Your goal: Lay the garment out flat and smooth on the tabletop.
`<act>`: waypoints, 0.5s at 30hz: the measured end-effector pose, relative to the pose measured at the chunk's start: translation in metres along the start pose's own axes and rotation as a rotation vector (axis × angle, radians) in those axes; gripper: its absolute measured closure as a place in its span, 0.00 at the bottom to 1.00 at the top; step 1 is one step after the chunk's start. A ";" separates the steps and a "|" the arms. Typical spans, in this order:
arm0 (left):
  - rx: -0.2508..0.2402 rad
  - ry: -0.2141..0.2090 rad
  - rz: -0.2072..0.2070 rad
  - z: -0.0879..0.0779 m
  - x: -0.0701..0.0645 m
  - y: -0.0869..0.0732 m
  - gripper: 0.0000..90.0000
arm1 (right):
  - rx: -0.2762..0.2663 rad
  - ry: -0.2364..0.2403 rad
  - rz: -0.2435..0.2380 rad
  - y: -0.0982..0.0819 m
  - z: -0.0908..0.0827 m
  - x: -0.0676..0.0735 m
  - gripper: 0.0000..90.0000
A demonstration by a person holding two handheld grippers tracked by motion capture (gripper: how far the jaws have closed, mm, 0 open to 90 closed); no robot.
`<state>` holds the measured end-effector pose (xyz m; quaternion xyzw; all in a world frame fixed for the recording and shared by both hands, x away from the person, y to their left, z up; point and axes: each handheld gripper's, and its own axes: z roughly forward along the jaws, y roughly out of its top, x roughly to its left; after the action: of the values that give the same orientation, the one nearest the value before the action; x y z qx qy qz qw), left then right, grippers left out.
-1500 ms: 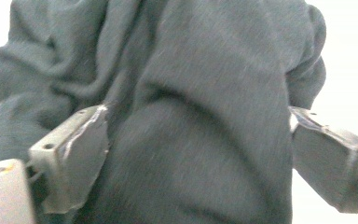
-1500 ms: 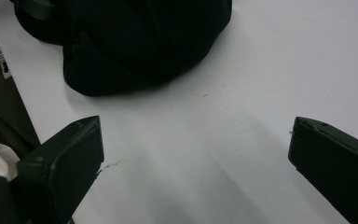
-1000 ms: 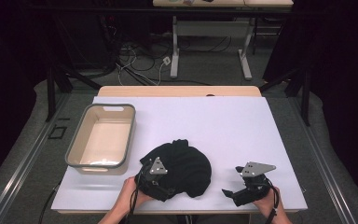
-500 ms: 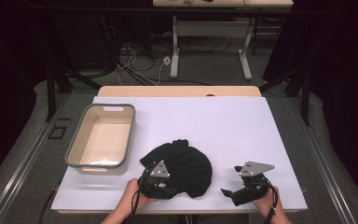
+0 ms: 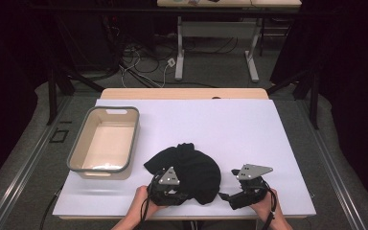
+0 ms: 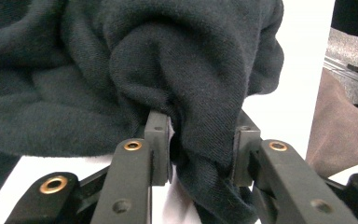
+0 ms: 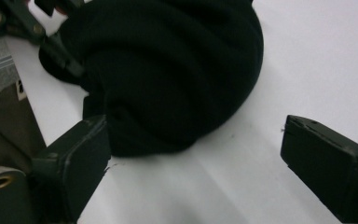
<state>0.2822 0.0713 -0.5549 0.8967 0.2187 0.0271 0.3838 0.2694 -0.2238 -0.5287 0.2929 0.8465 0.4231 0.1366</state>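
Left tongs [image 5: 168,191] low at the near desk edge, jaws just closed, pinching a fold of cloth [image 6: 200,107]. Right tongs [image 5: 230,197] rest low, pointing left, jaws wide and just narrowing slightly, nothing between them. Both hands grip from below.

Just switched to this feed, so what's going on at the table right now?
A person works a black garment bunched on the white table. The left gripper has just been closing and now pinches a fold of the cloth. The right gripper stands open beside the pile, with nothing between its jaws. A beige tub waits at the left.
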 end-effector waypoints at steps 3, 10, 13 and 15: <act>0.003 0.014 -0.004 0.002 0.000 0.000 0.70 | 0.018 -0.003 -0.001 0.007 0.004 0.004 0.14; 0.020 0.056 -0.012 0.004 -0.001 0.002 0.48 | 0.078 -0.043 -0.038 0.022 0.026 0.015 0.29; 0.034 0.065 -0.014 0.003 0.000 0.002 0.37 | 0.109 -0.035 -0.044 0.032 0.036 0.014 0.36; 0.037 0.089 -0.004 -0.001 0.001 0.001 0.30 | 0.134 -0.036 -0.038 0.037 0.042 0.014 0.42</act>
<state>0.2834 0.0719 -0.5532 0.9012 0.2378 0.0623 0.3571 0.2925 -0.1717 -0.5245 0.2927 0.8757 0.3576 0.1400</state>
